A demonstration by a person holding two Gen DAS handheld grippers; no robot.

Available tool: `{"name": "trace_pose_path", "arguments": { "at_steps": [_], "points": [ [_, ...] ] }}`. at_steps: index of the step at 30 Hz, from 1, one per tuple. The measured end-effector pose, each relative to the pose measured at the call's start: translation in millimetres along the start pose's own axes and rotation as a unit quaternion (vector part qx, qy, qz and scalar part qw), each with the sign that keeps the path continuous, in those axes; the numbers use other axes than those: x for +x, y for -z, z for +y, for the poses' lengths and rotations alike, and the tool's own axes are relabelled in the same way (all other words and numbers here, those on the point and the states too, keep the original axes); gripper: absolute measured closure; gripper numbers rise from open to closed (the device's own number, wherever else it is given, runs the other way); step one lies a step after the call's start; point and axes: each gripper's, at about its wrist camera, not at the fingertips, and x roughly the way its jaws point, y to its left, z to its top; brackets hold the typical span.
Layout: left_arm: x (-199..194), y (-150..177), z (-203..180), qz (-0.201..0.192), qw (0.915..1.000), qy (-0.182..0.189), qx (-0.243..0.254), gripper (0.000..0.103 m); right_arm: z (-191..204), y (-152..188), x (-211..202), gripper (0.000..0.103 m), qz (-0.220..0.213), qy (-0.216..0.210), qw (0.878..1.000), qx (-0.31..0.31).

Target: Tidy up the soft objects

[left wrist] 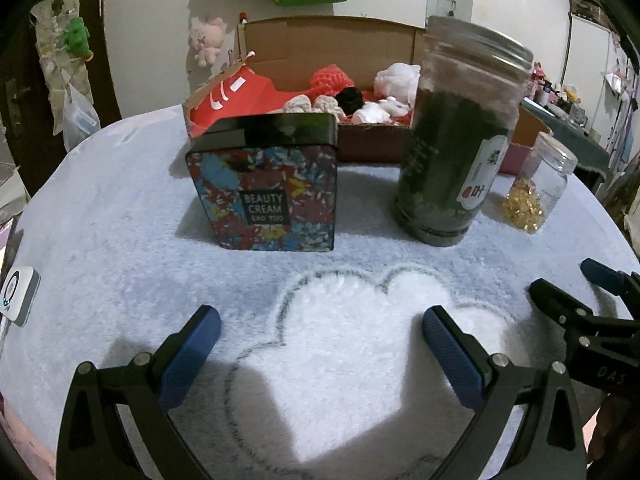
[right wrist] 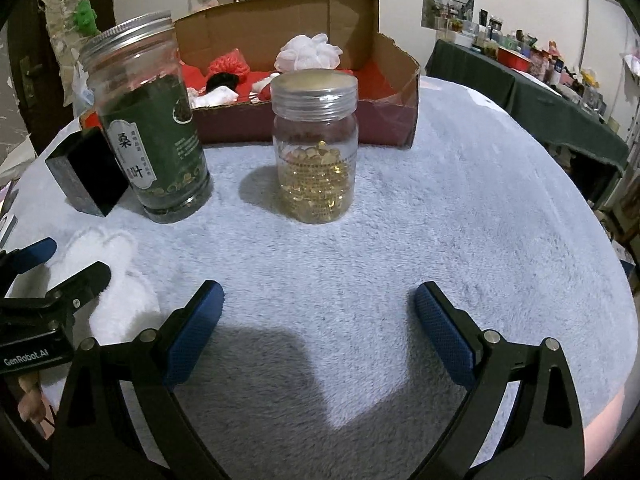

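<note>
Left hand-held gripper (left wrist: 320, 330) and right hand-held gripper (right wrist: 319, 306) both gape, holding nothing. Brown cardboard box (right wrist: 384, 80) of soft knitted items (left wrist: 332, 80) sits behind the tall green-filled jar (right wrist: 154, 128).

Soft objects in open cardboard box (left wrist: 400, 142): red knitted ball (left wrist: 330, 78), white mesh pouf (left wrist: 396, 78), black pompom (left wrist: 350, 99), cream crochet pieces (left wrist: 316, 106), lying loose together.

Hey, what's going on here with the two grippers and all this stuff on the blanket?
Nothing is being held right now. The left gripper and right gripper both hover open over the fluffy blue blanket. In front stand a Beauty Cream tin, a green tea-leaf jar and a jar of golden capsules. The soft items, like the white mesh pouf, lie in the cardboard box behind.
</note>
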Motion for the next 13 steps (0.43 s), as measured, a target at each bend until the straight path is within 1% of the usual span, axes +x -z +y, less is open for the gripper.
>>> {"name": "trace_pose_path", "arguments": {
  "at_steps": [13],
  "points": [
    [2.4, -2.0, 0.2, 0.001, 1.0000, 0.001, -0.004, 0.000, -0.1, 1.3, -1.6, 0.004, -0.002, 0.001, 1.000, -0.002]
  ]
}}
